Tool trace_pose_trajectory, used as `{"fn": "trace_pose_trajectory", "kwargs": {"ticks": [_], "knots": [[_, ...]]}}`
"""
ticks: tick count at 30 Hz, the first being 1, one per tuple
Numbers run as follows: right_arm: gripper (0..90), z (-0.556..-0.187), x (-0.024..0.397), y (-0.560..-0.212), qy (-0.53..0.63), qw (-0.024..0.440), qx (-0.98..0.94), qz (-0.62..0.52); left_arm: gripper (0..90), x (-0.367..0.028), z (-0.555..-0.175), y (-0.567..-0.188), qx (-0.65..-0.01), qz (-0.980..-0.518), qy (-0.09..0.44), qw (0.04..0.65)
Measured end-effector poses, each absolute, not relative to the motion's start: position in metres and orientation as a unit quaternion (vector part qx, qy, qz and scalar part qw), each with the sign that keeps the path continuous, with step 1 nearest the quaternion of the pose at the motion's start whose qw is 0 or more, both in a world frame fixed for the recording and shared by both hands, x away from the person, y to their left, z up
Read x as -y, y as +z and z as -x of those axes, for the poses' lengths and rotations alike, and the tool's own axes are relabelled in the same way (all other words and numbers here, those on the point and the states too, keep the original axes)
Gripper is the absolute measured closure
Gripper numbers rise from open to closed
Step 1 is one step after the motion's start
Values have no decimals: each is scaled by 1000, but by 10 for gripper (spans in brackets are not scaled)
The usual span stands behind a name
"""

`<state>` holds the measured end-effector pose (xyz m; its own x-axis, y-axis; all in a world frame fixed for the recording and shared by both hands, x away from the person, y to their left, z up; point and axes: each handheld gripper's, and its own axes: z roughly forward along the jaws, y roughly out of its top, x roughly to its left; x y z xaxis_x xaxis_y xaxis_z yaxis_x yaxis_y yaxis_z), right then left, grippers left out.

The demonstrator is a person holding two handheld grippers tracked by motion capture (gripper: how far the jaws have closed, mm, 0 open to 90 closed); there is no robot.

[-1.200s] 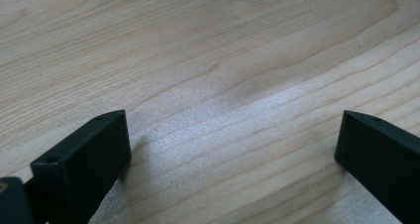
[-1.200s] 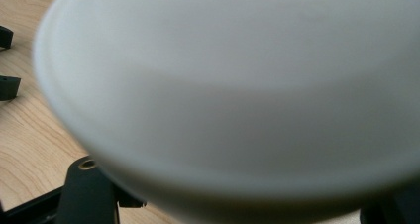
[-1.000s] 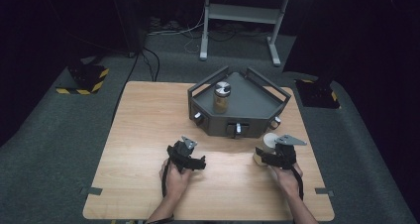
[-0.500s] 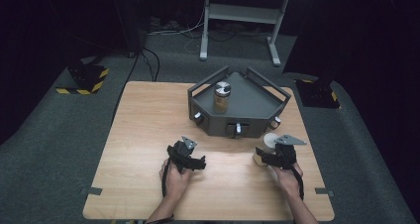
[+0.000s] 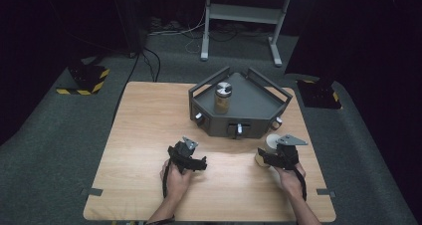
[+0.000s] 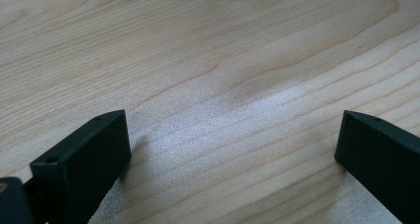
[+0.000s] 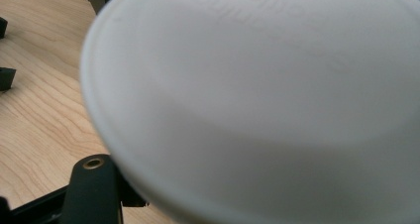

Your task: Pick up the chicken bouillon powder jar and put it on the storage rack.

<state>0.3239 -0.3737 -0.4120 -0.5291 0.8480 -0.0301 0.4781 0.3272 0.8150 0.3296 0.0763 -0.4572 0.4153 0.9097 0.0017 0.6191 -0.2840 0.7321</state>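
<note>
A jar with a white lid (image 5: 271,140) and a tan body stands near the table's right edge, in front of the grey tray (image 5: 259,98). My right gripper (image 5: 264,158) is shut on this jar from the near side. Its white lid (image 7: 257,95) looms blurred and very close in the right gripper view, with one black finger (image 7: 94,184) below it. A second jar with a silver lid (image 5: 223,96) stands upright inside the tray. My left gripper (image 5: 188,155) rests low over the bare table, left of centre, open with wood between its fingers (image 6: 84,159).
The wooden table (image 5: 149,120) has free room on its left half and along the front. The tray has raised handles and small knobs (image 5: 239,129) on its front wall. Beyond the table stand a metal frame (image 5: 239,21) and cables on dark carpet.
</note>
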Motion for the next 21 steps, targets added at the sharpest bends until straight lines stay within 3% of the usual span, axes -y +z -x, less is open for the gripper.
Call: {"fn": "trace_pose_trajectory", "kwargs": {"ticks": [21], "knots": [[332,-323,377,-404,390,232,-787,-418,6,-76,-330,-457,-496,-771,216,335]]}}
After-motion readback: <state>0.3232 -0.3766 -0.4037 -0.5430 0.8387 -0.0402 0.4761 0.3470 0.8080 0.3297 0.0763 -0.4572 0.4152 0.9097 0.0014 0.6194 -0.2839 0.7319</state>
